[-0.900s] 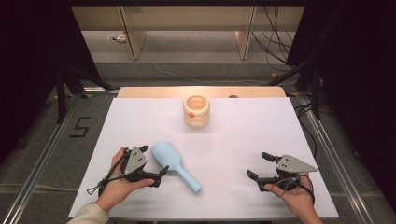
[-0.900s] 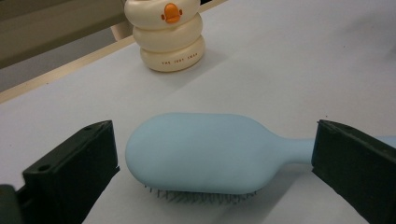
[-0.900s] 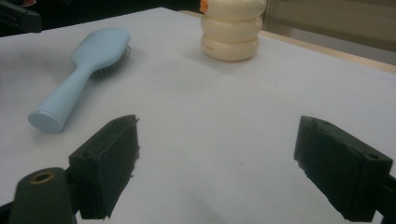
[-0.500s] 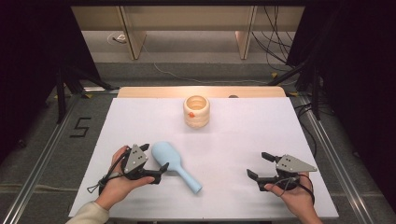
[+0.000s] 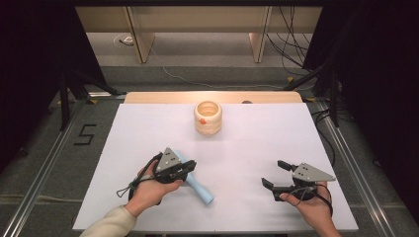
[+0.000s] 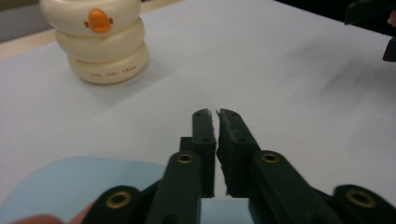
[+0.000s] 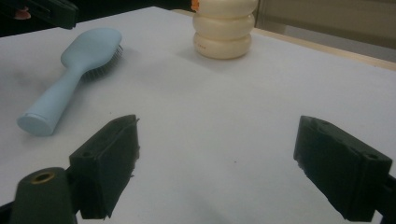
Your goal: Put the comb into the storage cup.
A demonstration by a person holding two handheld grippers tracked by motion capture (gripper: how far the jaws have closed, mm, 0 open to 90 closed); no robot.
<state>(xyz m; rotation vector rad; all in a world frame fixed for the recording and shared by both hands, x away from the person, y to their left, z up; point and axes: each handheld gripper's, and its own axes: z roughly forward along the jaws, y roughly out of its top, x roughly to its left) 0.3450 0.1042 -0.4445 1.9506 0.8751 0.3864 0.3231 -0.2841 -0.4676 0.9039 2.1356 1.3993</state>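
On the white desk point(image 5: 148, 138) a light, rigid blue hairbrush point(image 5: 197, 186) is seen lying beneath the left tool point(image 5: 185, 166), whose jaws are pressed together empty, while the right tool point(image 5: 274, 174) is held spread; its smooth handle is judged the best grip.

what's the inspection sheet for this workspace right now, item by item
surface: white table top, bare apart from two things
job's things: light blue hairbrush lying bristles down; cream ringed holder upright near the far edge
clutter: nothing seen
grippers: left gripper shut with nothing between its jaws, over the brush head; right gripper open, apart from the brush
cables: black cables on the floor beyond the table
surroundings: dark curtains, floor marked with a 5
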